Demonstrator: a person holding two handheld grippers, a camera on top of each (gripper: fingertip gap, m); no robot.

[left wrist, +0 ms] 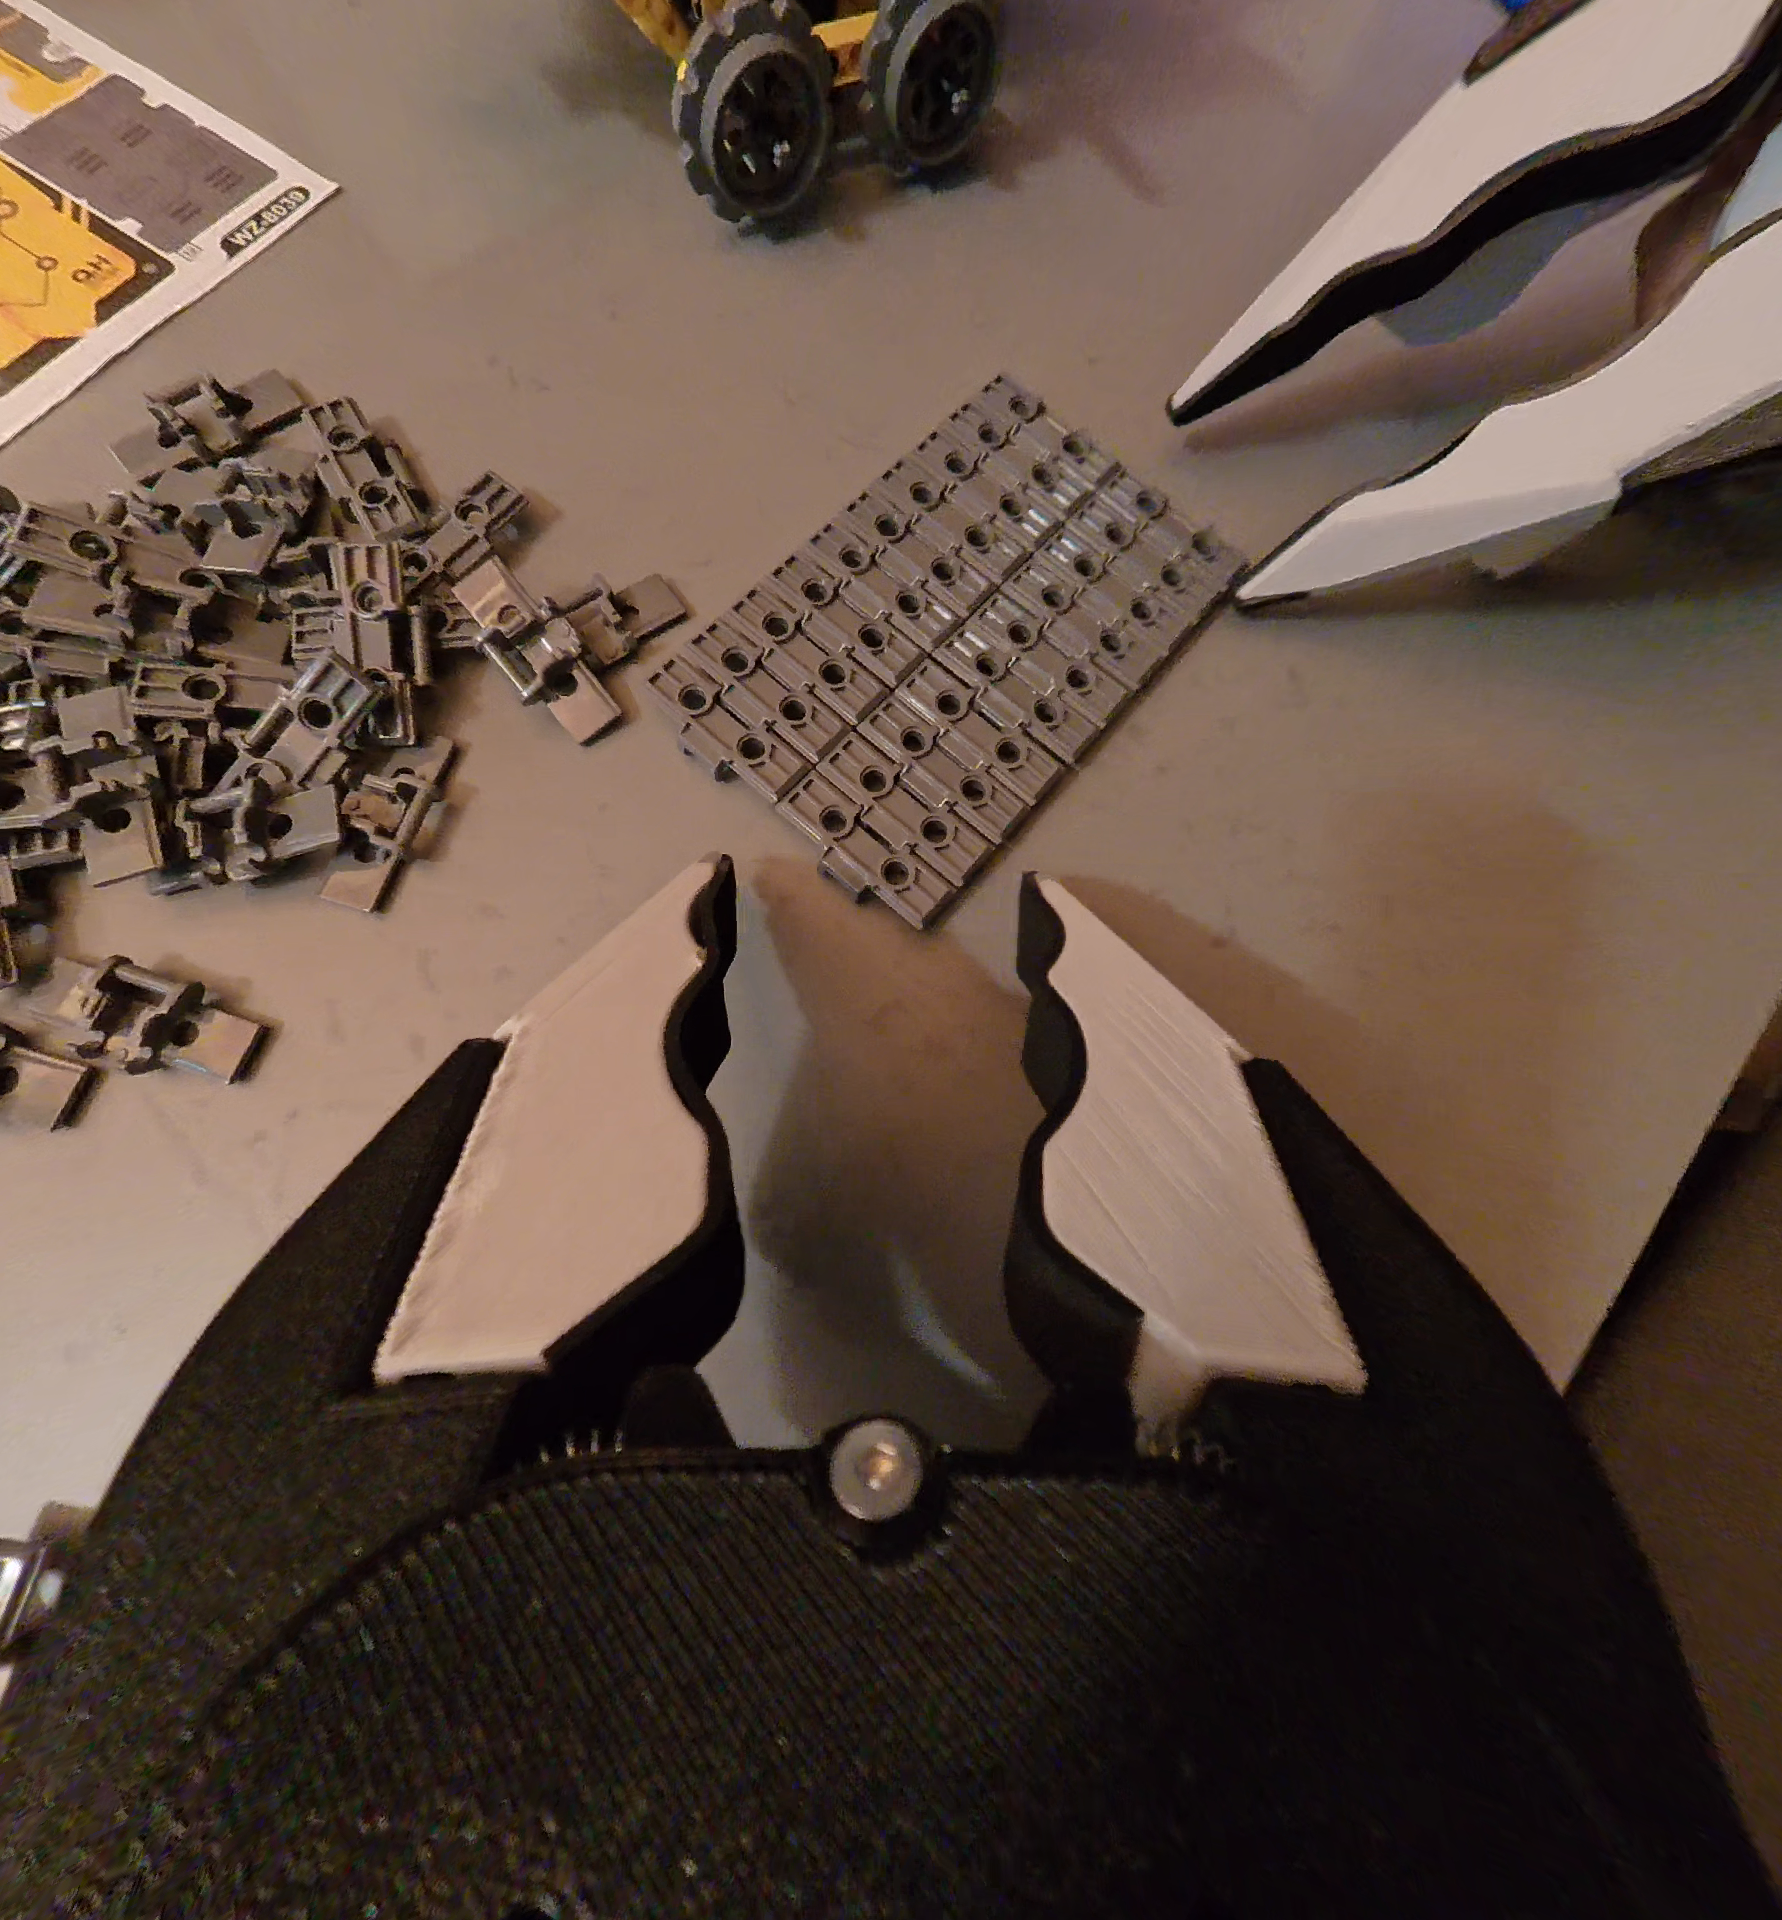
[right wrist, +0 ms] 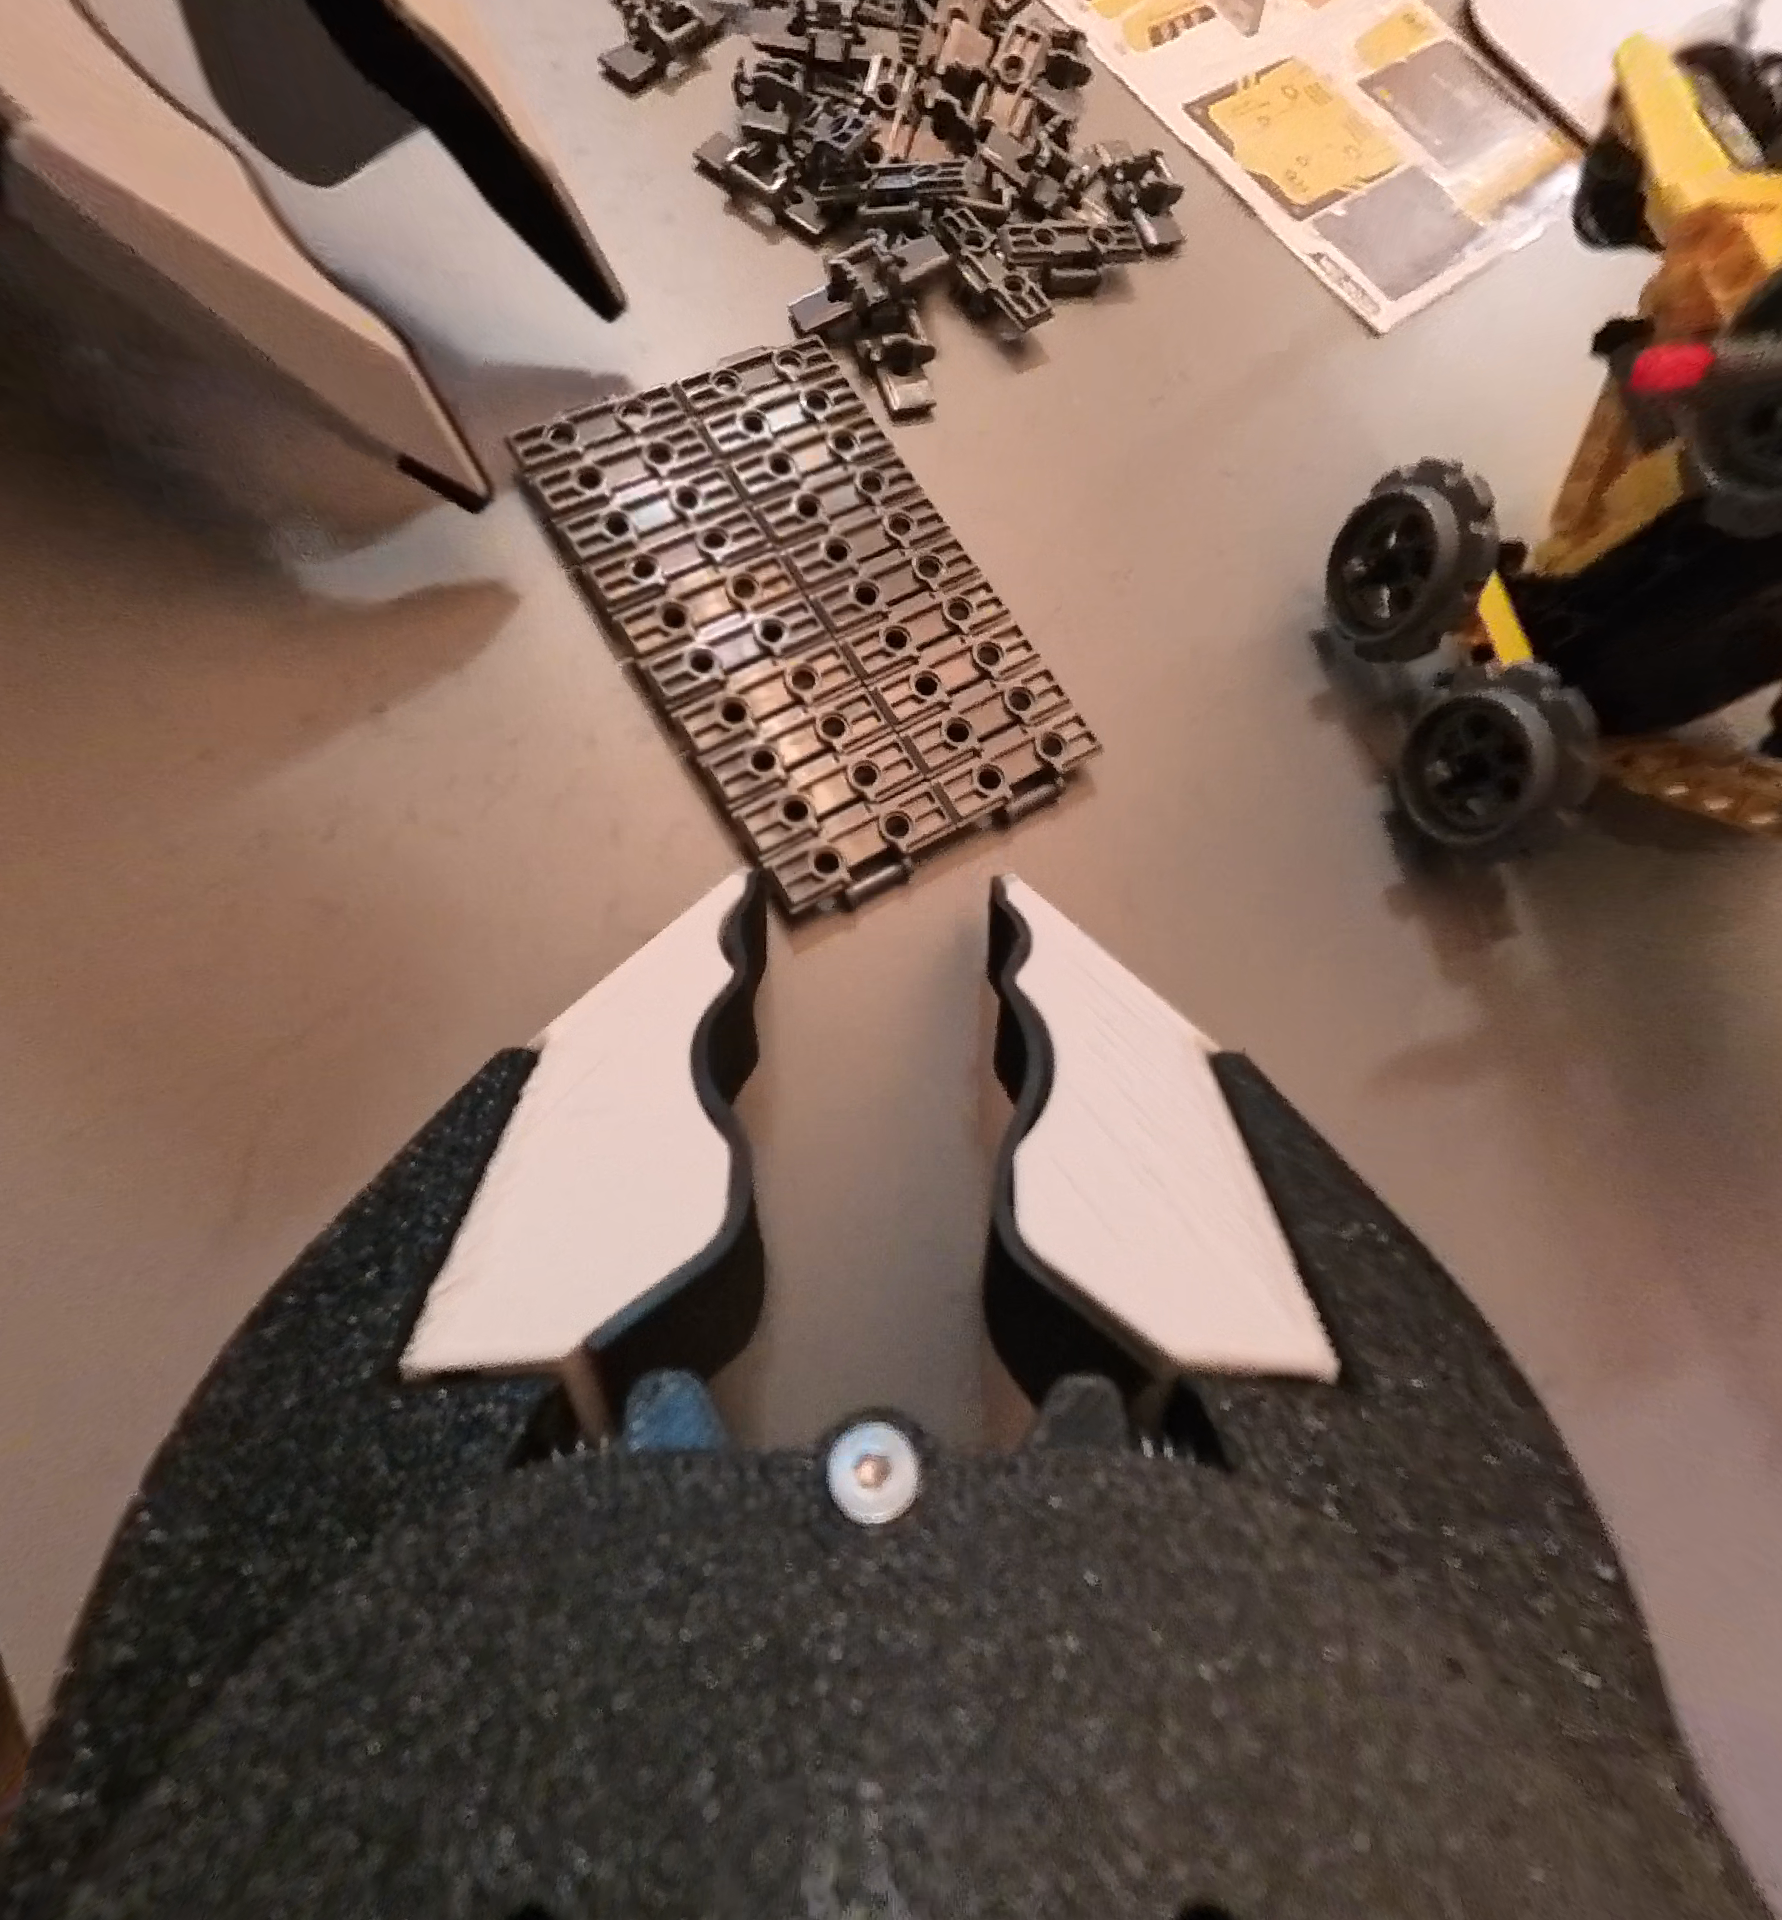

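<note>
A flat mat of joined grey track links (left wrist: 954, 649) lies on the grey table; it also shows in the right wrist view (right wrist: 799, 623). My left gripper (left wrist: 876, 894) is open and empty, its tips just short of the mat's near corner. My right gripper (right wrist: 874, 899) is open and empty, its tips just short of the mat's other end. Each gripper shows in the other's view: the right one (left wrist: 1214, 499) at the mat's far corner, the left one (right wrist: 544, 395) at the mat's far left corner. A heap of loose grey track links (left wrist: 170, 665) lies left of the mat and shows in the right wrist view (right wrist: 928, 145).
A yellow and black toy vehicle with grey wheels (left wrist: 825, 114) stands beyond the mat, at the right in the right wrist view (right wrist: 1593, 582). A printed sheet with yellow and grey panels (left wrist: 56, 229) lies at the far left. The table edge (left wrist: 1718, 1122) runs close on the right.
</note>
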